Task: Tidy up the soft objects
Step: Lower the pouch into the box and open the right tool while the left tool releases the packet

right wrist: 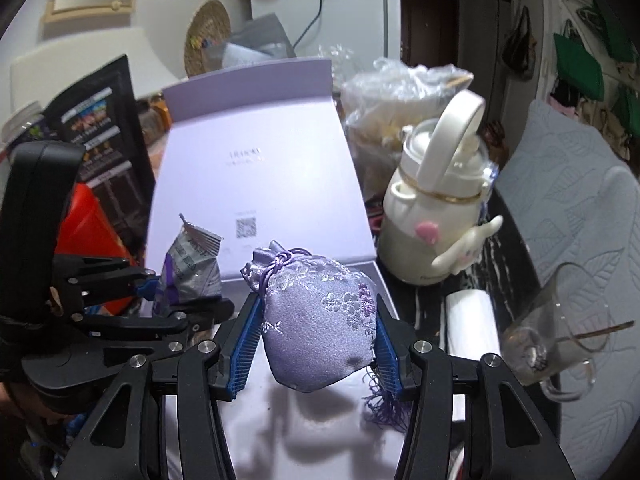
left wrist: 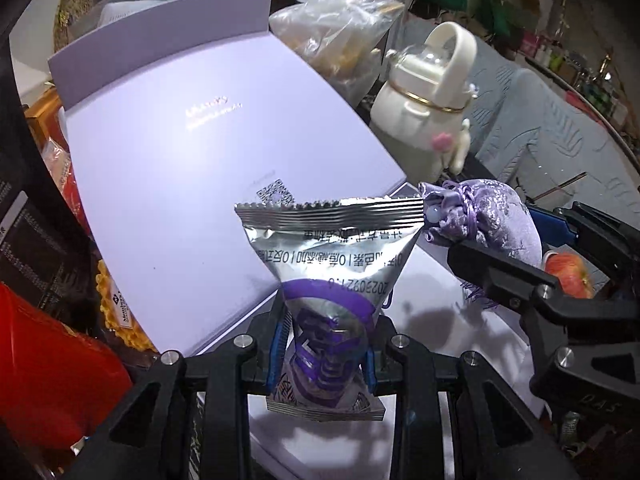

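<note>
Evidently both tools are loaded and carried side by side. Nearest, the left tool (left wrist: 324,354) is clenched on a silver-and-purple snack packet (left wrist: 332,276), pinched low on its body so the crimped top stands upright beyond the pads; just to its right, the right tool (right wrist: 318,334) grips an embroidered lilac pouch (right wrist: 320,320) across its plump middle, drawstring neck pointing away and tassel hanging beneath. Both tilt downward over the pale tray of a lavender gift box (right wrist: 256,420), whose raised lid (left wrist: 208,128) stands just ahead, which suggests the soft items are bound for the box. Farther to the right, a cream kettle-shaped bottle (right wrist: 432,208) and a clear plastic bag (left wrist: 340,32) sit on the crowded desk.
</note>
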